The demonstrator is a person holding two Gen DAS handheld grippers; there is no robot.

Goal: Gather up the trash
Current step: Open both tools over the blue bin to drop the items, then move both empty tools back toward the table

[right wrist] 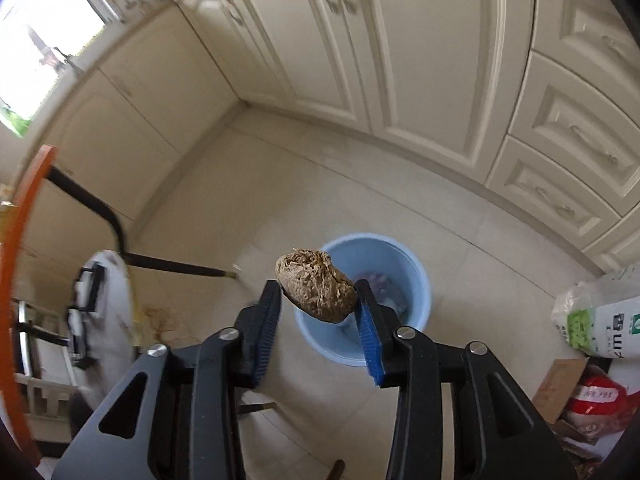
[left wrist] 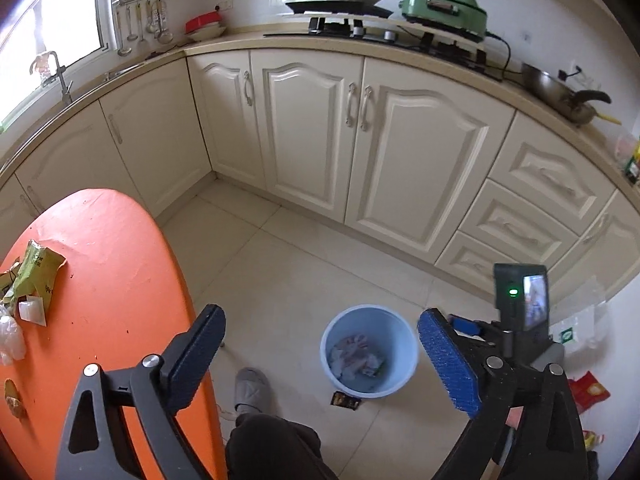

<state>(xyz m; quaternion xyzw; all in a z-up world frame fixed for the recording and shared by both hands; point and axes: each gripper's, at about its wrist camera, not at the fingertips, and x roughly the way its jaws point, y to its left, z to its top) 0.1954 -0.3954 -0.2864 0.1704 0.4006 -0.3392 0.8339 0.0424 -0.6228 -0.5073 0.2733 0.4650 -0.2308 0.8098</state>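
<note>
I hold the right gripper (right wrist: pixel 316 304) above the blue bin (right wrist: pixel 416 264) so the brown lump (right wrist: pixel 316 290) can drop in; its jaws flank the lump, contact unclear. My left gripper (left wrist: pixel 320 344), jaws spread and empty, hangs over the bin (left wrist: pixel 332 328) beside the orange desk (left wrist: pixel 112 280), where wrappers (left wrist: pixel 36 276) wait

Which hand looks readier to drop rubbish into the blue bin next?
The right gripper: a brown lump sits between its fingers above the blue bin. The left gripper is open and empty.
</note>
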